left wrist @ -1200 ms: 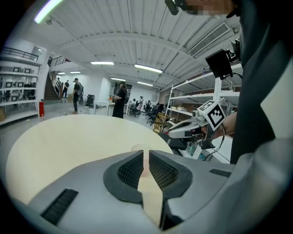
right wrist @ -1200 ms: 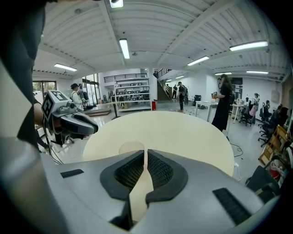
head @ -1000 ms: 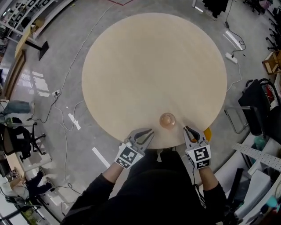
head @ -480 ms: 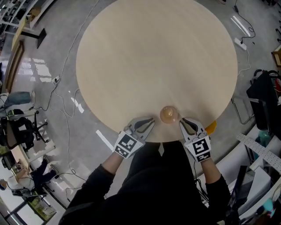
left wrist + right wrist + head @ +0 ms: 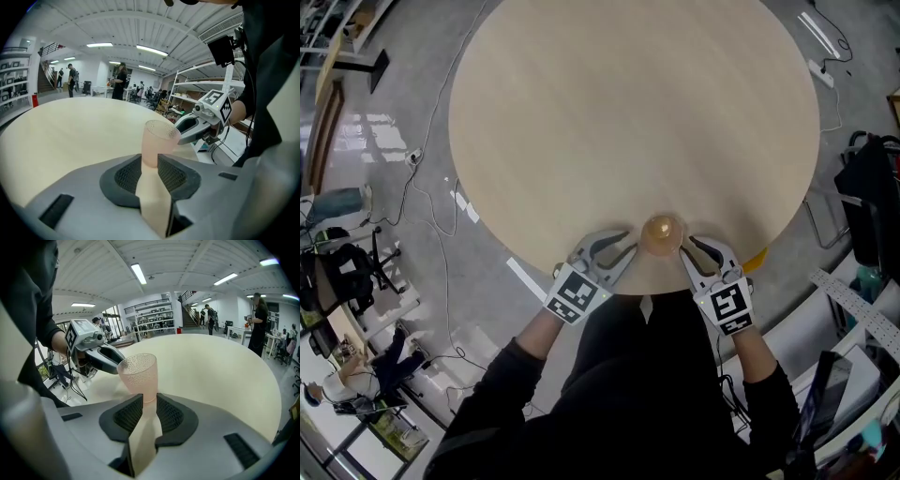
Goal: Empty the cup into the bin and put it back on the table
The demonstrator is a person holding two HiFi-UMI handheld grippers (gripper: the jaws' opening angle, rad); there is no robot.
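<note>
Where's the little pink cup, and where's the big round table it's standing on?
cup [image 5: 662, 234], head view, the middle of its open mouth seen from above.
table [image 5: 628, 112], head view, a bare part of its top near the middle.

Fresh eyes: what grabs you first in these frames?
A pinkish cup stands alone at the near edge of a big round table. The left tongs and right tongs flank it, their jaws opening with nothing between them.
</note>
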